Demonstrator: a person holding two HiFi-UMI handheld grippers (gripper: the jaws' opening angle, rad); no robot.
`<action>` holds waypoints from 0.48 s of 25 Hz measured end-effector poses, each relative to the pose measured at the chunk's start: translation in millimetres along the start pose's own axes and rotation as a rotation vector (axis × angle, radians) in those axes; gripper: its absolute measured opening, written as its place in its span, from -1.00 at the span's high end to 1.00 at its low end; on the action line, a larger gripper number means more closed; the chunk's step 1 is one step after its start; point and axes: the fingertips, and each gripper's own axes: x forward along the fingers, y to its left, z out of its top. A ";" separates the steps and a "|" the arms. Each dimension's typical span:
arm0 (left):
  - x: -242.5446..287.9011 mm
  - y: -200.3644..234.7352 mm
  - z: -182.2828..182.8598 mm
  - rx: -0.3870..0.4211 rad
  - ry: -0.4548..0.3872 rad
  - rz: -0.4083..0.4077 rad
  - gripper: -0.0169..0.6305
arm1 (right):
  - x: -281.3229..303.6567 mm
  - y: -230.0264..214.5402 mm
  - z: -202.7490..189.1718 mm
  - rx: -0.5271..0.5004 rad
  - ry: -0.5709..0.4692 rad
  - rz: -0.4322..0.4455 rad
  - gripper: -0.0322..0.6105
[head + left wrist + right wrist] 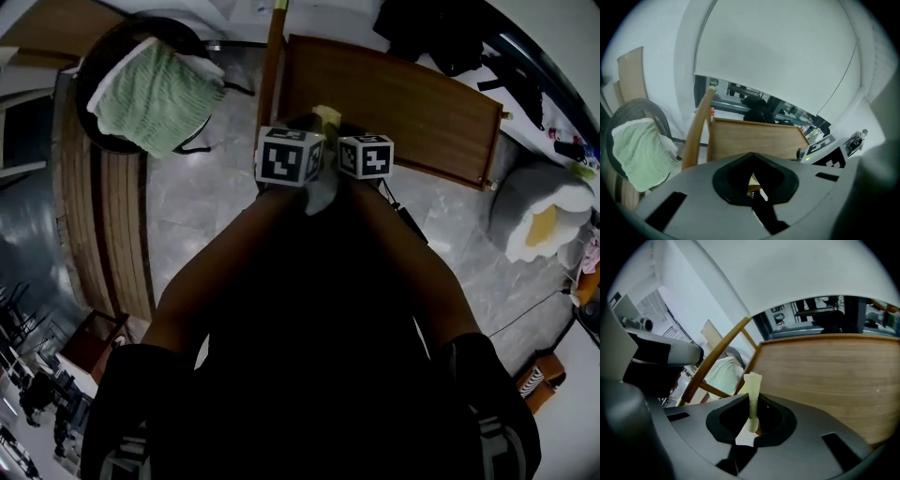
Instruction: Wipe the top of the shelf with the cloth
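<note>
Right gripper view: right gripper (750,426) is pinching the cloth (752,390); left gripper (752,182) jaws are pressing together, empty. Best lowering cloth flat onto shelf top (825,376), then sweeping evenly.

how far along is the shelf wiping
Done: the yellow cloth is picked up, pinched in the right claw. In hand: both claws are held by the edge of the wooden shelf top; the left claw is shut and empty. Left: the wiping itself; no contact shows yet.
</note>
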 end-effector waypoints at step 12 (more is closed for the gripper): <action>-42.7 88.4 -37.5 0.022 0.082 0.086 0.92 | 87.0 55.8 -24.1 -0.096 0.097 -0.061 0.77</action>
